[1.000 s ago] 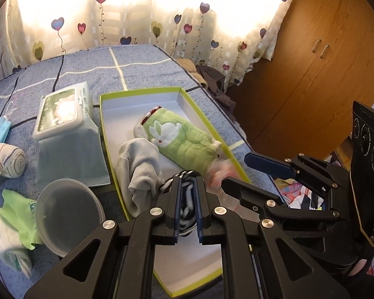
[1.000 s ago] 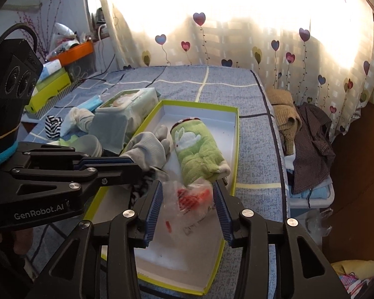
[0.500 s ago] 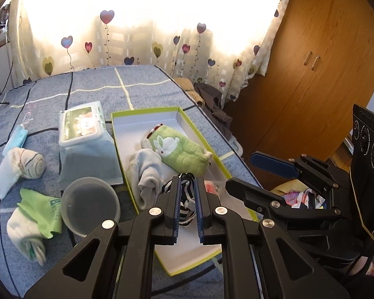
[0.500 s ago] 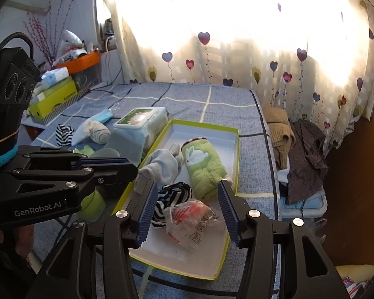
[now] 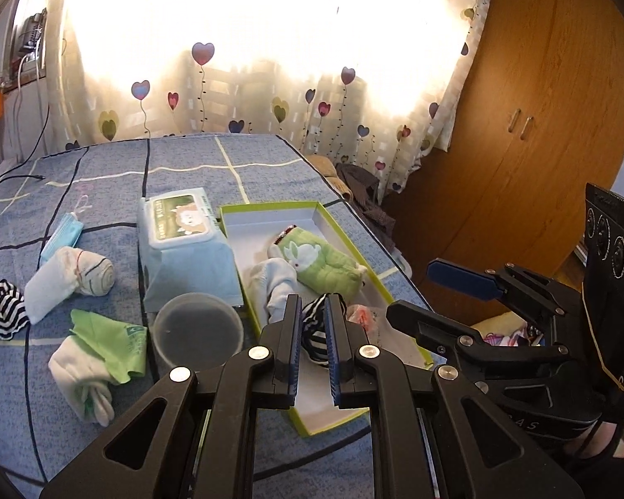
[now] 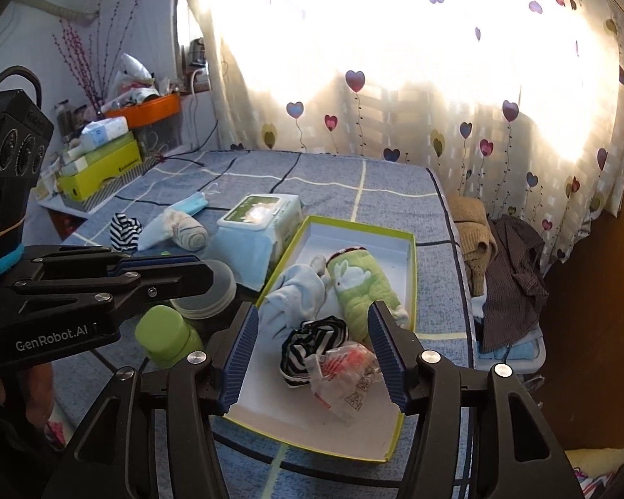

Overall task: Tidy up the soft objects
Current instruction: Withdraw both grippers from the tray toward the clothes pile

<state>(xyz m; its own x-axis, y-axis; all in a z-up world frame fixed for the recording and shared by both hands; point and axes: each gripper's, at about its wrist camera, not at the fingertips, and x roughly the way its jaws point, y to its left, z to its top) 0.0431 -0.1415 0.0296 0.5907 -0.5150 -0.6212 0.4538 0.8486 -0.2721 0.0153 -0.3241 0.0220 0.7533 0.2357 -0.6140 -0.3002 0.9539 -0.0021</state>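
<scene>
While nothing is gripped, the right gripper point(image 6: 314, 347), jaws just widened, and the near-closed left gripper point(image 5: 313, 334) are held above the box point(image 6: 412, 266), where the striped sock point(image 6: 308, 339) lies.

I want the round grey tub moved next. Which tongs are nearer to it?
Left. The left tongs hover just right of the round grey tub; the right tongs, jaws just opening and gripping nothing, sit farther right over the box.

In the box point(image 6: 412, 274) on the bed point(image 6: 353, 183): rabbit roll point(image 6: 360, 287) far, pale sock point(image 6: 295, 295) to its left, striped sock point(image 6: 312, 341) and plastic packet point(image 6: 345, 374) near. Left of the box: wipes pack point(image 5: 183, 245), round tub point(image 5: 197, 328) nearer, rolled socks point(image 5: 75, 278) farther left.
</scene>
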